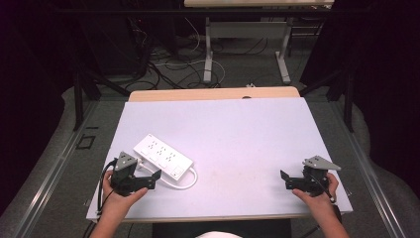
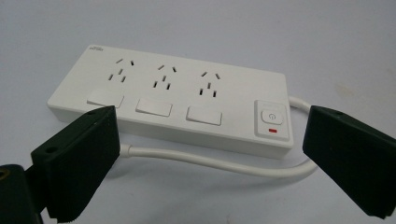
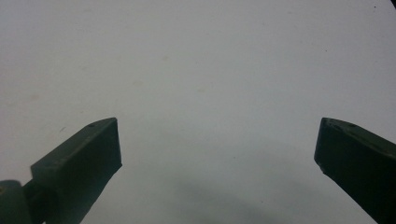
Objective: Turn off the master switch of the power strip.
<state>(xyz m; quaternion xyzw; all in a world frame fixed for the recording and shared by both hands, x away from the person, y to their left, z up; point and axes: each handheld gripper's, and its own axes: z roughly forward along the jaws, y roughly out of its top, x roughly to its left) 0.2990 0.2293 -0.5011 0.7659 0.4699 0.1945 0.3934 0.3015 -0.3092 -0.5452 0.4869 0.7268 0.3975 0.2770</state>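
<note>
my left gripper (image 2: pixel 210 154): both jaws cut by bottom edge | power strip (image 2: pixel 173 100): logo too small to read | white cable (image 2: pixel 210 161): partly hidden behind my jaws

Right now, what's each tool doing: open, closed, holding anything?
Left tool: open, holding nothing, jaws wide in front of the white power strip.
Right tool: open, holding nothing, above bare table.

High view: above the near edge, facing forward and down over the whole table (image 1: pixel 223 129).
Left gripper view: low and close, facing the power strip (image 2: pixel 177 100); the high view shares it, lower left.
Right gripper view: close over bare table surface.
</note>
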